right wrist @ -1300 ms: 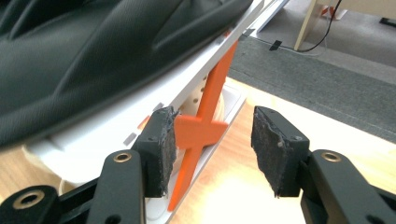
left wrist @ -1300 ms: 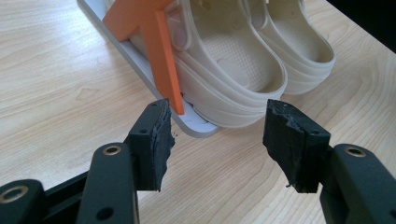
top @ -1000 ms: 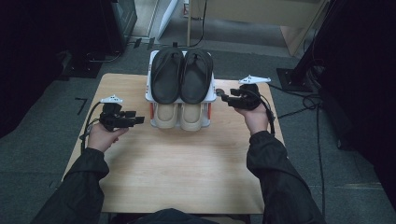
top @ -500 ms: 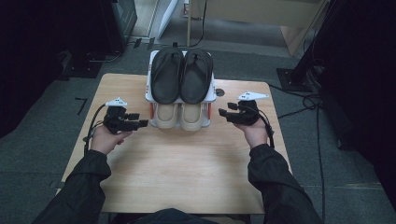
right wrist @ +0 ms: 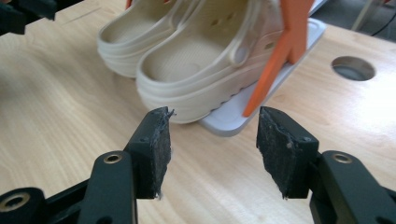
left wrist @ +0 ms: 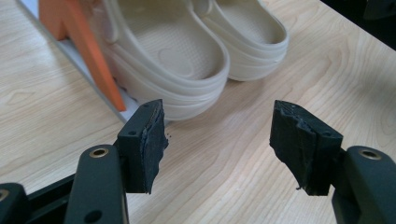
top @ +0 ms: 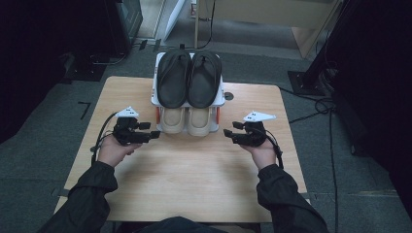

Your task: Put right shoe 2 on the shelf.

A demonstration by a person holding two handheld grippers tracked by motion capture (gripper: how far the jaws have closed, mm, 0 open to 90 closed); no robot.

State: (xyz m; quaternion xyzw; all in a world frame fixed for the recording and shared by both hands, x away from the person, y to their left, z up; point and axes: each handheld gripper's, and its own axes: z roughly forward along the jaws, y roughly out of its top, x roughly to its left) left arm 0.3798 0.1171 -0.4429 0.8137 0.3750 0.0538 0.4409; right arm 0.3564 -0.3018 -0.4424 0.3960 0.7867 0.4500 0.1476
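Two claws stand spread and empty, one either side of the beige clogs: our left claw [top: 154, 134] just beside the left clog [top: 172, 120], our right claw [top: 227, 133] just beside the right clog [top: 200, 120]. Their jaws have just been opening, and nothing lies between the pads in either gripper view. Both hover low over the desk [top: 194, 179], pointing inward at the heels.

We judge the step in hand to be the approach to the clogs for a pull off the lower tier. To do it well, we should bring each claw in level with the desk and aim at the thick heel rim, which sticks out past the front of the shoe rack [top: 154, 99]. The left gripper view shows the heel [left wrist: 187, 100] close ahead of the left jaw; the right gripper view shows the other heel [right wrist: 182, 100] ahead of its left jaw. We should keep clear of the orange brace [right wrist: 275, 60] that slants down beside the clog, since a pad could catch on it.

As for what holds what: the rack has two tiers. The top one carries a pair of black sandals [top: 189, 77], side by side. The bottom tray [right wrist: 261, 112] holds the two clogs, toes inward, heels overhanging onto the desk side.
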